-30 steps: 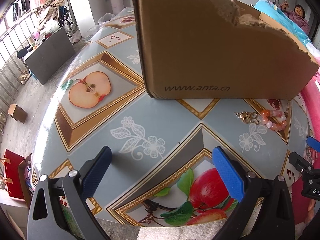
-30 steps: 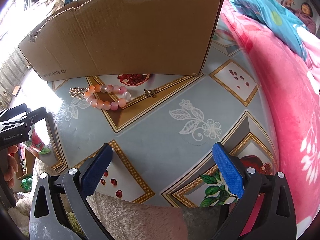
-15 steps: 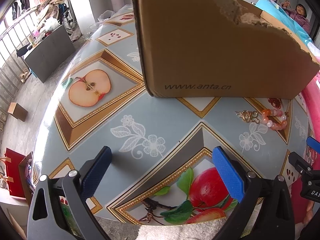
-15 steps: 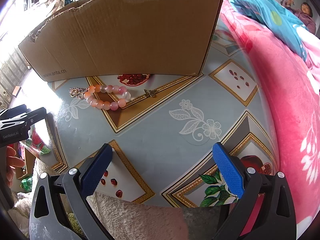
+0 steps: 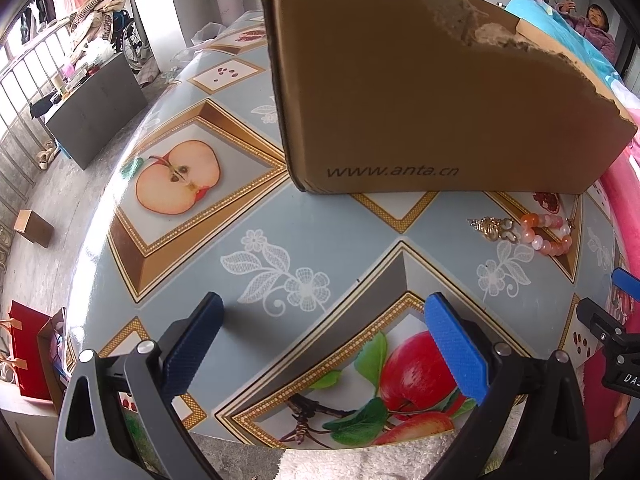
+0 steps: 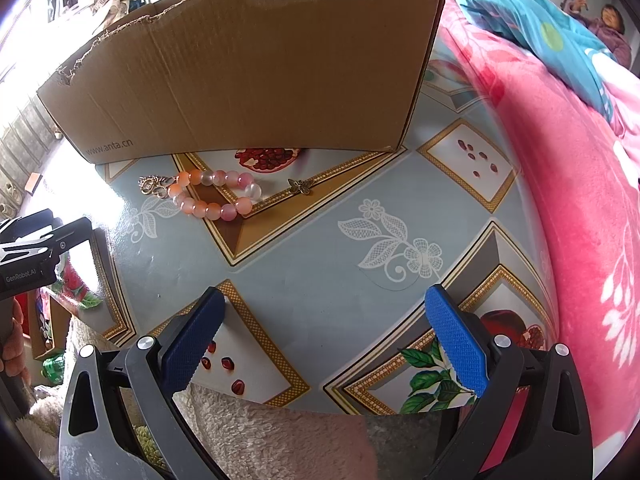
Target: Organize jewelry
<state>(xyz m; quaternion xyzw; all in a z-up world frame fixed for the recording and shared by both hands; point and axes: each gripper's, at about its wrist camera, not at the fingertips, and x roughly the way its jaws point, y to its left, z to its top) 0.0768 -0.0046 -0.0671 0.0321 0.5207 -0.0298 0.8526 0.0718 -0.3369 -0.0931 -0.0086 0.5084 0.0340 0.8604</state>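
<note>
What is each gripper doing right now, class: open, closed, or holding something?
Left gripper: open, holding nothing, above the table.
Right gripper: open, holding nothing; the bead bracelet lies untouched near the cardboard box.

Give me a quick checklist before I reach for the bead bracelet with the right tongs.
1. Right tongs open and empty: ok.
2. Left tongs open and empty: ok.
3. Bead bracelet lies flat on the table, nothing on top of it: ok.
4. Butterfly charm lies apart from the beads: ok.
5. Path from the right tongs to the bracelet is free: ok.
6. Room inside the cardboard box: cannot tell, its inside is hidden.
</note>
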